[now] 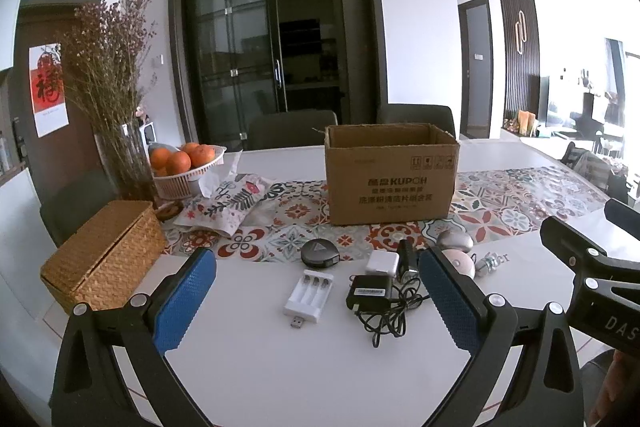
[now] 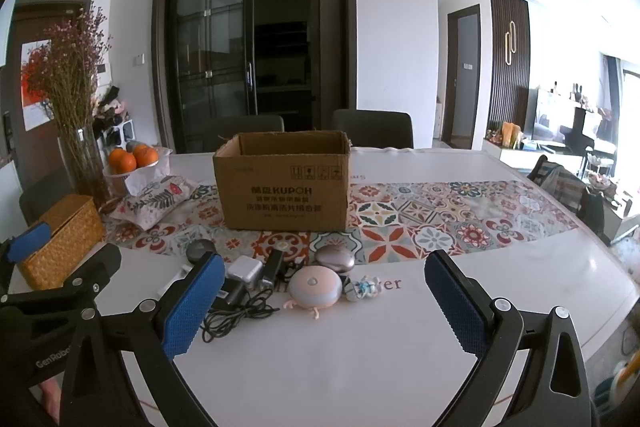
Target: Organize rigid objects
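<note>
Gadgets [image 1: 360, 283] cluster, right tongs [image 2: 320, 303] partly hiding some.

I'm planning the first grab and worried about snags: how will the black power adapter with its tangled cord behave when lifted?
The black adapter looks like a stiff, blocky body, so it should pinch firmly. Its cord lies in loose loops, so it will probably dangle and trail. The loops run close to the black gadget beside the white charger cube, so they might drag one along.

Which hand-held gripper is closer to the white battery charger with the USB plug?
Left. The left hand-held gripper frames the white battery charger between its open fingers. The right hand-held gripper sits further right, facing the round pink gadget.
</note>
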The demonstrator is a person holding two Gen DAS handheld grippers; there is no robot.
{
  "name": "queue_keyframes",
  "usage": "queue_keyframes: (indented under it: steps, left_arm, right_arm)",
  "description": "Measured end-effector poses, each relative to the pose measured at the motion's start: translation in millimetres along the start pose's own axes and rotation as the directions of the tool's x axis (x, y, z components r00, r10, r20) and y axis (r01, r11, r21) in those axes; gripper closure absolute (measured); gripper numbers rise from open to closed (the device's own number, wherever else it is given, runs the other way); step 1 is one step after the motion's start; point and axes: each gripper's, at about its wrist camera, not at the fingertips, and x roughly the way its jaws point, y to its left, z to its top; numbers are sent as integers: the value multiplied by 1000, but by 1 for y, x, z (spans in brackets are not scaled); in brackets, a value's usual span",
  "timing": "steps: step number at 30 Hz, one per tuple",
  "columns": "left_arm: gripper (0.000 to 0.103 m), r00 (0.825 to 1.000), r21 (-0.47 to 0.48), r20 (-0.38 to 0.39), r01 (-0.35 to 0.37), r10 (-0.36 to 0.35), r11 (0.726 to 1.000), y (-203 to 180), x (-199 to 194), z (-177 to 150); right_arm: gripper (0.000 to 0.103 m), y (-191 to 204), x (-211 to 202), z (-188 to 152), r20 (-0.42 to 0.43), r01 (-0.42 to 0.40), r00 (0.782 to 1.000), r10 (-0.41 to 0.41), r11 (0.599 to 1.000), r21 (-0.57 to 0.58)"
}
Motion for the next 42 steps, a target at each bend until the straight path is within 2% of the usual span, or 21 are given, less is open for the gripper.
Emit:
queue_keyframes:
  steps: [42]
  left_arm:
    - [0, 1000, -4, -5, 20, -20, 1000, -3, 0, 0]
  right_arm:
    - [2, -1, -5, 1, 8, 0, 1000, 0, 1000, -3]
